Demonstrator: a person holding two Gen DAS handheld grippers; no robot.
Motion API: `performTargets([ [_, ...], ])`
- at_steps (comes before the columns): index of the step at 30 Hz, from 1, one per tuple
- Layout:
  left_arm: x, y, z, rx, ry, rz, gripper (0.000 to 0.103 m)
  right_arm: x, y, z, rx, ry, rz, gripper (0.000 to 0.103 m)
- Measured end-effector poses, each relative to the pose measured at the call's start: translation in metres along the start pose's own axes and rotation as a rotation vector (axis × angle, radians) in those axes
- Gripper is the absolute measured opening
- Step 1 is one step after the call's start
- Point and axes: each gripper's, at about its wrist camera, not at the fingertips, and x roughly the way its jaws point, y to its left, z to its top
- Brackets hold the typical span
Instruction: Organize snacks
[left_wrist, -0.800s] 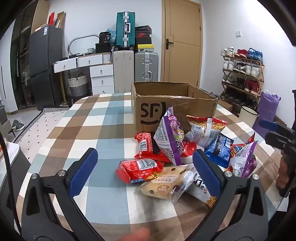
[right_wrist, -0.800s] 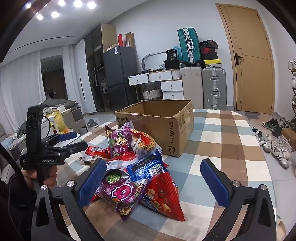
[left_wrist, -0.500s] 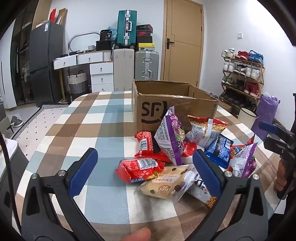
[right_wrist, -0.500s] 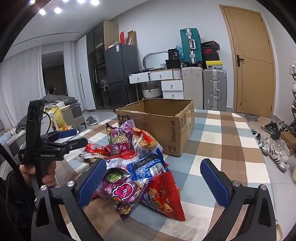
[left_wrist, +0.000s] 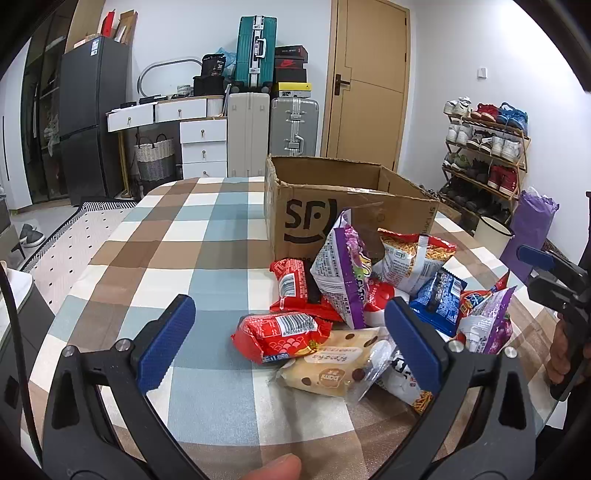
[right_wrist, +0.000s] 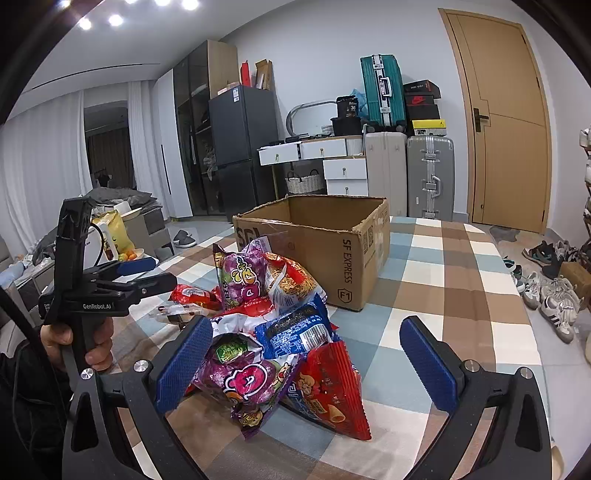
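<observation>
A pile of snack packs lies on the checked tablecloth in front of an open SF cardboard box, which also shows in the right wrist view. My left gripper is open and empty, with a red pack and a beige cake pack between its fingers. My right gripper is open and empty above a purple pack, a blue pack and a red chip bag. A tall purple bag leans on a noodle bag.
The table stretches left of the box. The right edge of the table drops to shoes on the floor. Suitcases, drawers and a fridge stand by the far wall. A shoe rack stands at the right.
Both grippers have shifted slightly; the views have drifted a little and the pile stays where it was. Both grippers stay open.
</observation>
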Motion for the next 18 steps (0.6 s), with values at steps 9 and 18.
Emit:
performTargets([
  [9, 0.0002, -0.0006, -0.0002, -0.001, 0.000, 0.001, 0.102, 0.0020, 0.0001, -0.0010, -0.002, 0.003, 0.001, 0.103],
  [18, 0.0002, 0.0001, -0.0001, -0.002, -0.001, 0.001, 0.102, 0.0030, -0.0001, -0.0013, -0.001, 0.003, 0.002, 0.103],
])
